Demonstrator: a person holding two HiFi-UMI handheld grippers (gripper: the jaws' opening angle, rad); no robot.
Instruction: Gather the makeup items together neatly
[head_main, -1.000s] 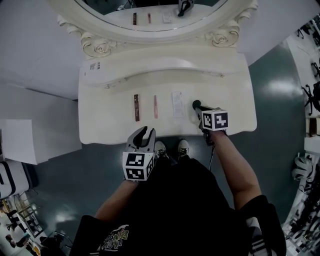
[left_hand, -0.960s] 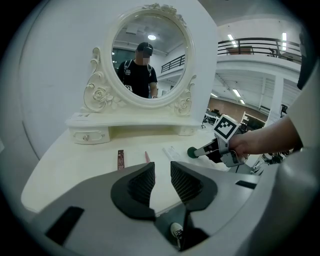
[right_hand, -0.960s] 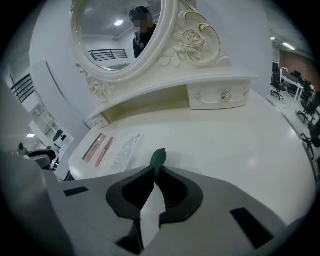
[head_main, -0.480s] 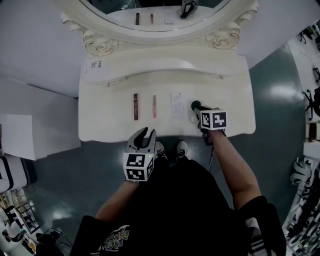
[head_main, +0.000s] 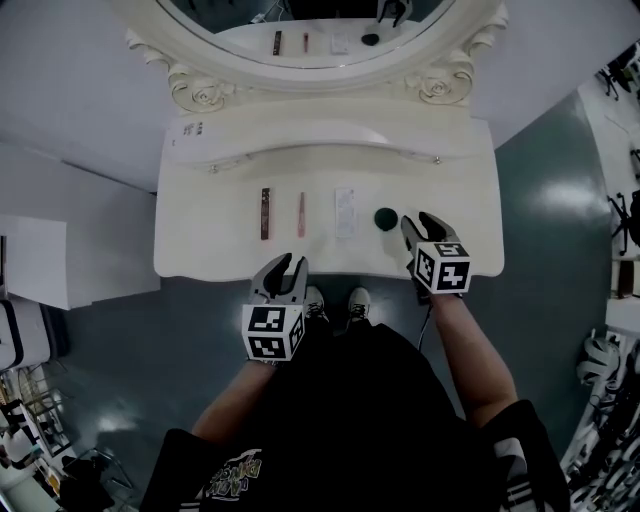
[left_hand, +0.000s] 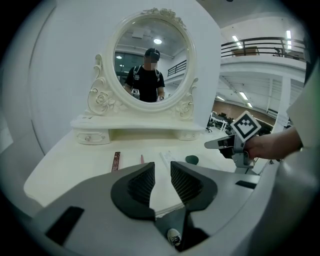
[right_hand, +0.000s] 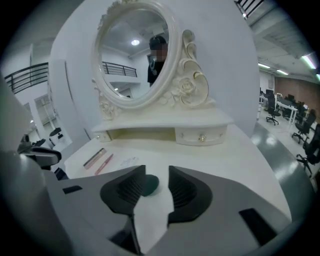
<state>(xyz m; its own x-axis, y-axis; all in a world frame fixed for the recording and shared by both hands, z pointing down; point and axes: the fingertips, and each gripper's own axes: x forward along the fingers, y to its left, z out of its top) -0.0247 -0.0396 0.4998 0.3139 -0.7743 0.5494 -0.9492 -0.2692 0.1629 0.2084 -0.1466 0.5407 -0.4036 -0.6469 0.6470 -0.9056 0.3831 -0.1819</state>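
Four makeup items lie in a row on the white vanity table (head_main: 200, 250): a dark brown stick (head_main: 265, 213), a pink stick (head_main: 301, 214), a white sachet (head_main: 345, 211) and a round dark green compact (head_main: 386, 219). My right gripper (head_main: 420, 224) hovers just right of the compact and nearer the front edge. Its jaws are opening and hold nothing. In the right gripper view the compact (right_hand: 149, 184) rests on the table just beyond the fingertips, untouched. My left gripper (head_main: 284, 263) stands open and empty over the front edge, below the sticks.
An oval mirror (head_main: 300, 30) in an ornate frame rises behind a raised shelf with small drawers (head_main: 330, 135). A white cabinet (head_main: 40, 270) stands on the floor to the left. The person's shoes (head_main: 340, 300) show below the front edge.
The right gripper has opened and drawn back toward the front right, leaving the green compact on the table at the row's right end. The left gripper has stayed put.
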